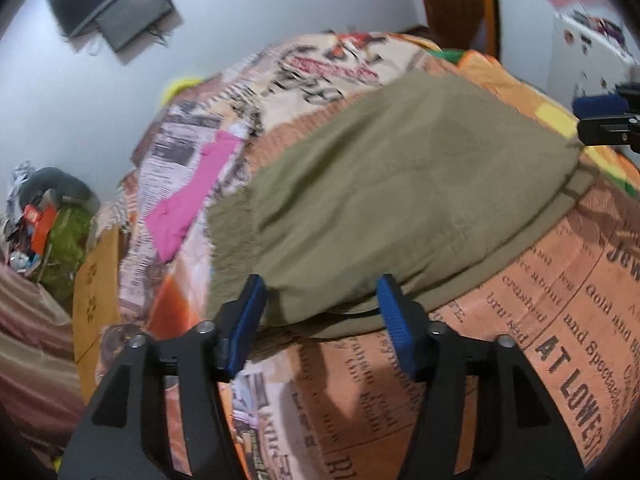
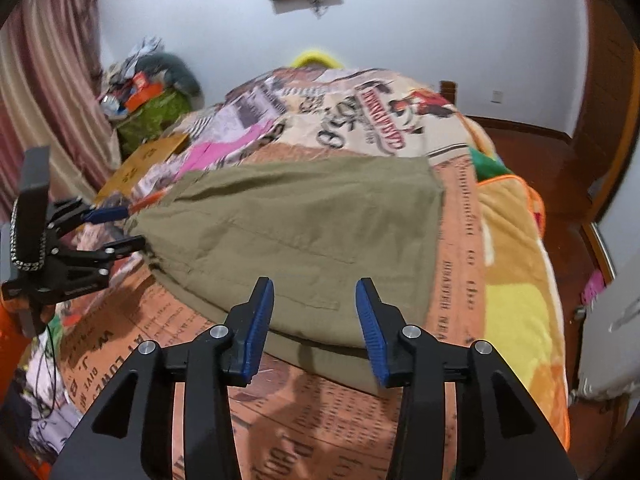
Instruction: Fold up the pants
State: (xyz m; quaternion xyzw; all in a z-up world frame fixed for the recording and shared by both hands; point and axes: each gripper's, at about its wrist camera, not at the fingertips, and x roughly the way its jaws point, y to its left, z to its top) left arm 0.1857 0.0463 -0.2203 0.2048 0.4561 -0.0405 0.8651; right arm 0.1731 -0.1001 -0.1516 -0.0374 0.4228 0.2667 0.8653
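Newspaper-print bedspread [image 1: 540, 320] covers the bed, and the olive pants [image 1: 400, 184] lie folded across its near edge. Left gripper [image 1: 320, 312] hangs wide open at the fabric's near hem, holding nothing. Right gripper [image 2: 316, 320] is likewise spread, empty, seemingly just above the cloth's edge.
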